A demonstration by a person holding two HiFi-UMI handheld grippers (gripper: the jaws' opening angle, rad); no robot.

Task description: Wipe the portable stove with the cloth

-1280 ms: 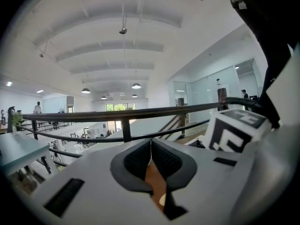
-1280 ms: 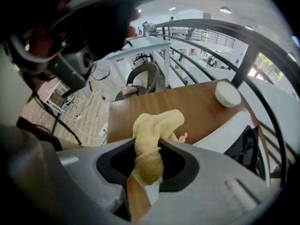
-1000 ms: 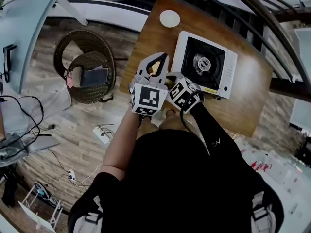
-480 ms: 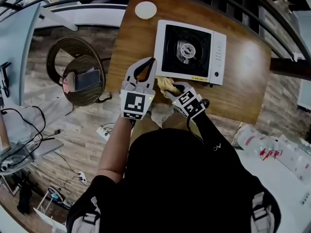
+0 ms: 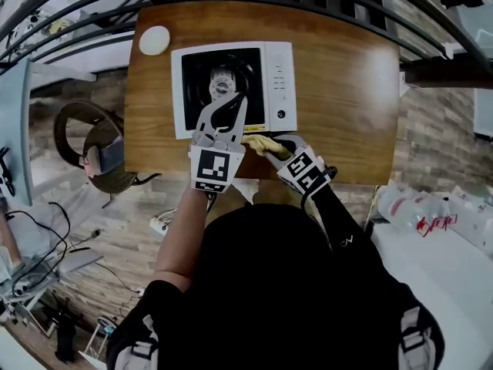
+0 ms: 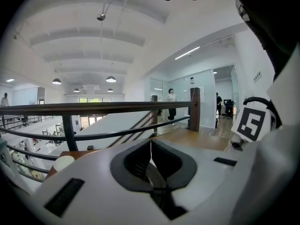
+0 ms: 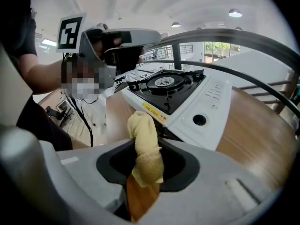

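The right gripper (image 5: 276, 146) had its fingers clamped on a bunched yellow cloth (image 5: 260, 142), whose free end stood up just at the near edge of the stove (image 5: 276, 74), by the yellow label. I could not tell whether cloth and stove touched. The stove sat on the left half of the table (image 5: 347, 91), its control panel turned to the person's right. The left gripper (image 5: 233, 106) had its fingers pressed together on nothing. In the head view it lay over the stove's near edge, but whether it rested there I could not tell.

The step in hand looked like the start of the wipe. To do it well, the cloth's loose end wanted laying flat on the white rim rather than dabbing with the tip. Long strokes along the edge would suit, with the grip kept firm so that the cloth did not slip out. The raised burner (image 7: 165, 82) and its prongs could snag the cloth, so working round them seemed wise. The shut left gripper could brace the stove, which looked light enough to slide on the smooth wood.

Counted: one stove, one burner, one knob (image 7: 199, 120), one cloth, one white disc (image 5: 154, 39) at the far left corner, two grippers, one table.
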